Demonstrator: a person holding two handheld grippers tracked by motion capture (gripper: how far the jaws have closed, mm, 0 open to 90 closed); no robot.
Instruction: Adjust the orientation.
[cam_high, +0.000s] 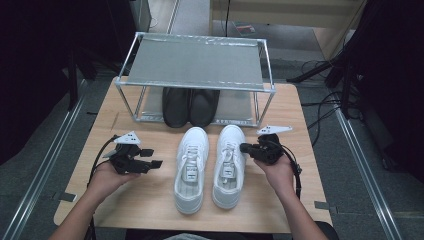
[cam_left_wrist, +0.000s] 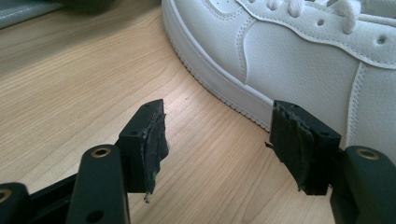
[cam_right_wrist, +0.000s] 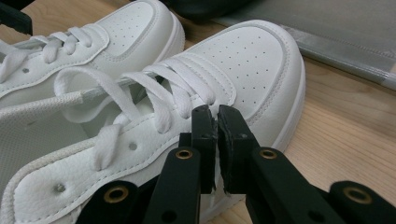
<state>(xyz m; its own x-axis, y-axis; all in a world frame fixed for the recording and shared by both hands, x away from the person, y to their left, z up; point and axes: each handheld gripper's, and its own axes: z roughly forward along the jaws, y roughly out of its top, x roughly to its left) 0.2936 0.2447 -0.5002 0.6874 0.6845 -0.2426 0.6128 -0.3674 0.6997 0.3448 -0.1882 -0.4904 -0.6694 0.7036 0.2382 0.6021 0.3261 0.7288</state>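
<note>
Two white sneakers stand side by side on the wooden table, toes toward the rack: the left sneaker (cam_high: 191, 167) and the right sneaker (cam_high: 228, 164). My left gripper (cam_high: 152, 158) is held just left of the left sneaker (cam_left_wrist: 299, 56), jaws wide apart with only bare wood between them. My right gripper (cam_high: 243, 147) sits against the right sneaker's outer side, near its laces (cam_right_wrist: 163, 98). Its jaws are pressed together with nothing between them, tips (cam_right_wrist: 215, 122) over the sneaker's upper (cam_right_wrist: 243, 60).
A metal shoe rack (cam_high: 195, 62) with grey shelves stands at the table's far side; a pair of black shoes (cam_high: 190, 106) rests on its lower shelf. Bare table (cam_high: 145, 200) lies left and in front of the sneakers. Cables run on the floor at right.
</note>
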